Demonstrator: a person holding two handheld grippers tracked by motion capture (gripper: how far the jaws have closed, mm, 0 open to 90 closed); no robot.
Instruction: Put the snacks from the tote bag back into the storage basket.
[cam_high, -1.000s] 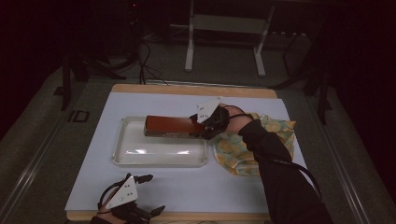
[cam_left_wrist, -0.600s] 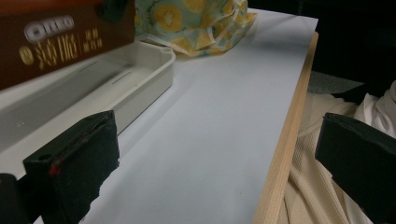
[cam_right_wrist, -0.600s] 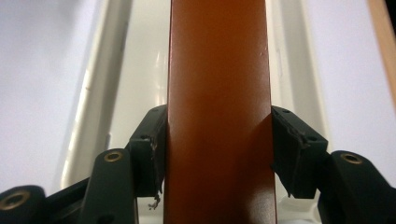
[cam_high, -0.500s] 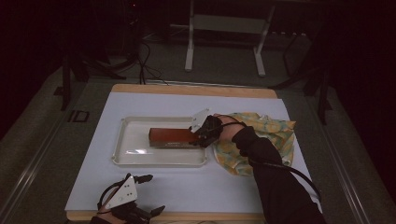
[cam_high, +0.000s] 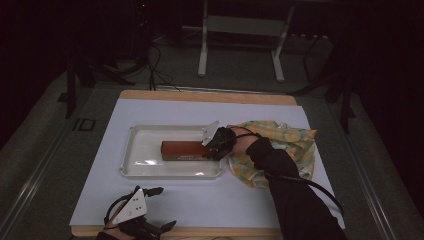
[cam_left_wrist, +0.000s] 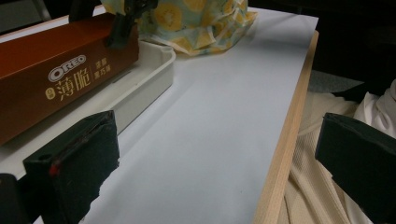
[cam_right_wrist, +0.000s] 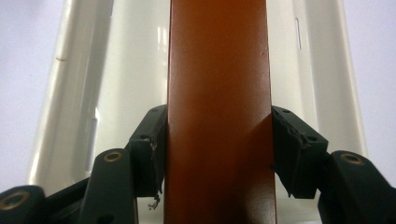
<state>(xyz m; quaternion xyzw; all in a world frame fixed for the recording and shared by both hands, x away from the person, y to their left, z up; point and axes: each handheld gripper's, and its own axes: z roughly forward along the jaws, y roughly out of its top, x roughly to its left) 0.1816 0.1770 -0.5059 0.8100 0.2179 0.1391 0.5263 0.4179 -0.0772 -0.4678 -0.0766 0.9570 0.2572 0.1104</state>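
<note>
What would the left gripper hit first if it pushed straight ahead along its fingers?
Probably nothing on the table: ahead of the open left gripper lies bare white table surface. The tray with the Oreo box sits off to one side, likely missed, though depth is unclear.

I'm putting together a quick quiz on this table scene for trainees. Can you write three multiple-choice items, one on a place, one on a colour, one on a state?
1. Where is the brown Oreo box?
A. On the patterned cloth
B. Over the white tray
C. At the table's near edge

2. What colour is the pattern on the cloth?
A. Yellow on pale green
B. Red on black
C. Plain grey

3. How do the right gripper's jaws stand?
A. Wide open over bare table
B. Shut on the cloth
C. Shut on the box

Answers:
1 B: the high view shows the box inside the rim of the white tray.
2 A: the left gripper view shows yellow rounds on pale green.
3 C: the right gripper view shows both pads pressed on the box's sides.
</note>
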